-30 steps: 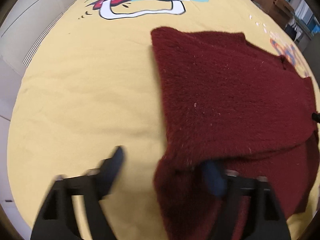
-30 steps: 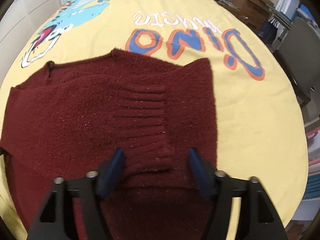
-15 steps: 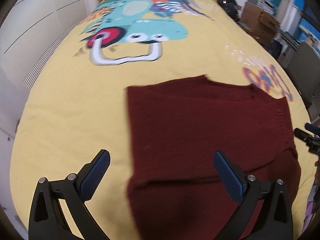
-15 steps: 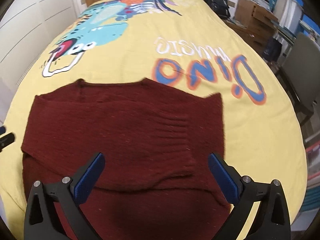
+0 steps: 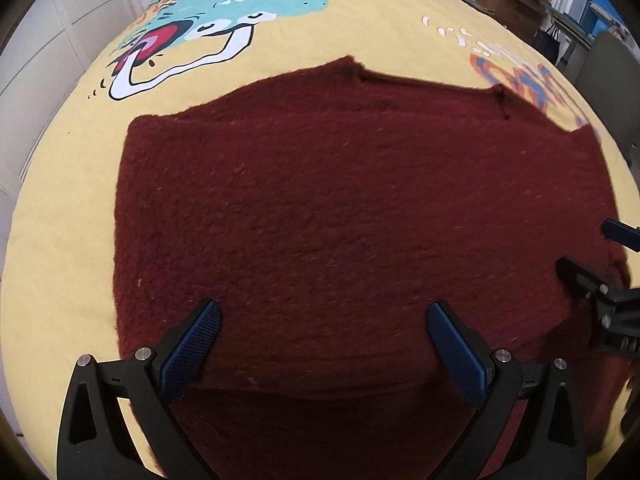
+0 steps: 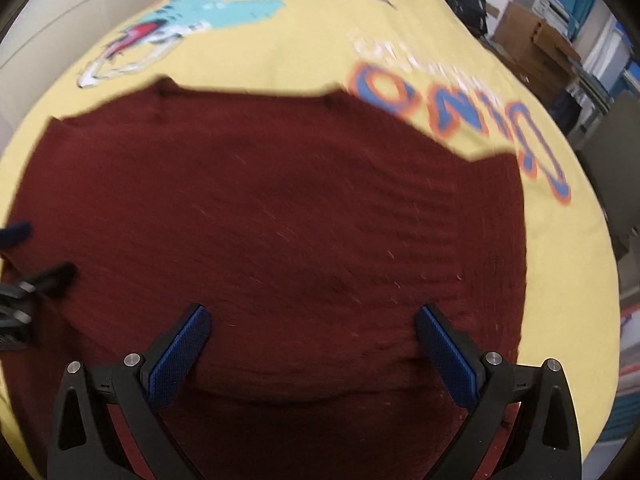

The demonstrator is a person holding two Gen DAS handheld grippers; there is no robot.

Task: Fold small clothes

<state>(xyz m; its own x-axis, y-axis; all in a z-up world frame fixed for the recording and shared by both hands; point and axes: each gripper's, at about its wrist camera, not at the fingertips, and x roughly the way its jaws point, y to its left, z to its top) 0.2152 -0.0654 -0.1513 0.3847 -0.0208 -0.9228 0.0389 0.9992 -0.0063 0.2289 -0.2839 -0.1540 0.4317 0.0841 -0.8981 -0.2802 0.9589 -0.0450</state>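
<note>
The bed, under a yellow dinosaur cover, carries the sweater, a dark red knit lying flat in the middle with a layer already folded over, its near edge forming a ridge just ahead of both tools. The next fold looks like a matter of taking that near edge at two spots set evenly to either side, so the cloth lifts level and lands square on the far edge; a grab of the top layer alone would likely drag it askew, so the fingers should bite through all layers. The knit is thick and soft, and should hold a fold without slipping.

The left gripper hangs steeply downward over the sweater's left half, fingers wide apart, nothing between them. The right gripper does the same over the right half, also spread and empty.
</note>
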